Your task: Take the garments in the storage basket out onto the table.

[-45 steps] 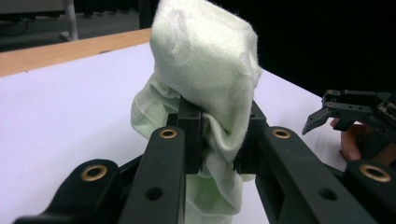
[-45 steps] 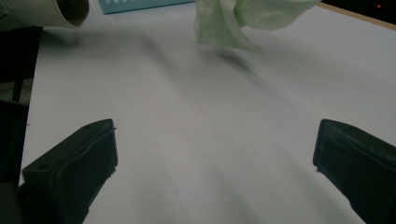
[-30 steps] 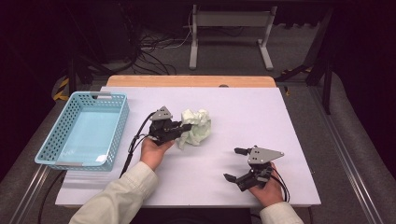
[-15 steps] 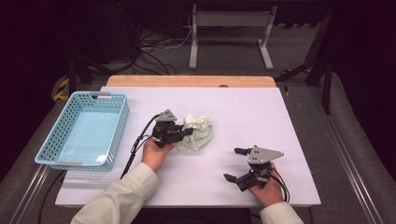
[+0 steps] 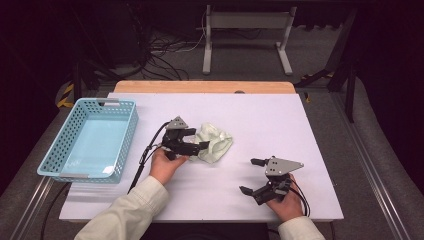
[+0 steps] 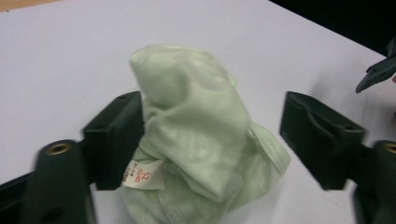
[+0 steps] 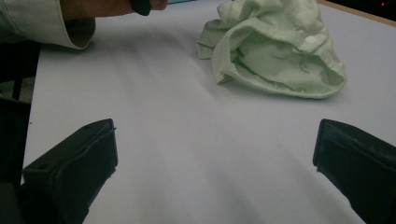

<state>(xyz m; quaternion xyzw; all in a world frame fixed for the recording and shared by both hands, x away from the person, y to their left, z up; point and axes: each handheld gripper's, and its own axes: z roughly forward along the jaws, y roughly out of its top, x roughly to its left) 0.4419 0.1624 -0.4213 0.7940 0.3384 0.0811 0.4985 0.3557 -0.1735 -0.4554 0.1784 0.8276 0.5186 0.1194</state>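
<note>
A white table [image 5: 280,115] with a wooden far edge is carrying a crumpled pale green garment [image 5: 215,142] near its middle. A light blue perforated basket [image 5: 67,142] is sitting at its left side, well apart from the garment, overhanging the table's left edge.

White sewn-in tag [image 6: 142,175] on pale green garment [image 6: 196,126]: reddish number "52"; remaining small print too blurred to read.

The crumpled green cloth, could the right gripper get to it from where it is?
Probably yes. The right gripper has its jaws open, and only bare white table lies between it and the crumpled green cloth. The left gripper sits on the cloth's far side.
</note>
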